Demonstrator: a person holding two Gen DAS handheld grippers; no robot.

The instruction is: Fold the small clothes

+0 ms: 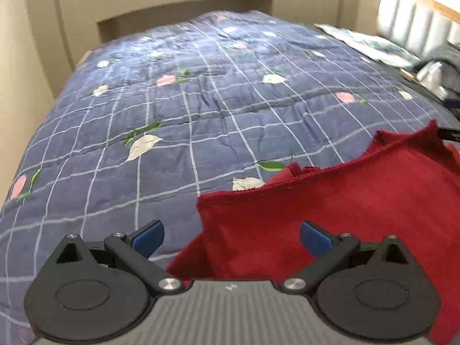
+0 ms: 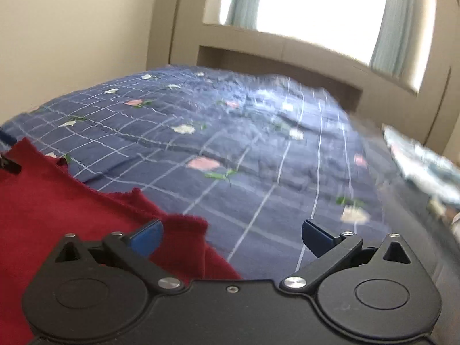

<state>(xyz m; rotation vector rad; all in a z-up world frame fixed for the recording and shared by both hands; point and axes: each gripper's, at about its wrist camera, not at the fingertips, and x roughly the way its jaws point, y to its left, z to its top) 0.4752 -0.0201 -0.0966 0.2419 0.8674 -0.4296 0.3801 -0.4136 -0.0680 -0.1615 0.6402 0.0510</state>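
Cloth: red cloth point(image 1: 330, 215) spread on the bed point(image 1: 201, 109) for folding.
Left hand-held gripper point(image 1: 231, 237): spread, empty, over cloth's edge.
Right hand-held gripper point(image 2: 232, 237): spread, empty, at cloth's corner.

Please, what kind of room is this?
Most likely a bedroom. A bed with a blue checked floral quilt fills both views, a padded headboard stands at one end, and a curtained window is behind it.
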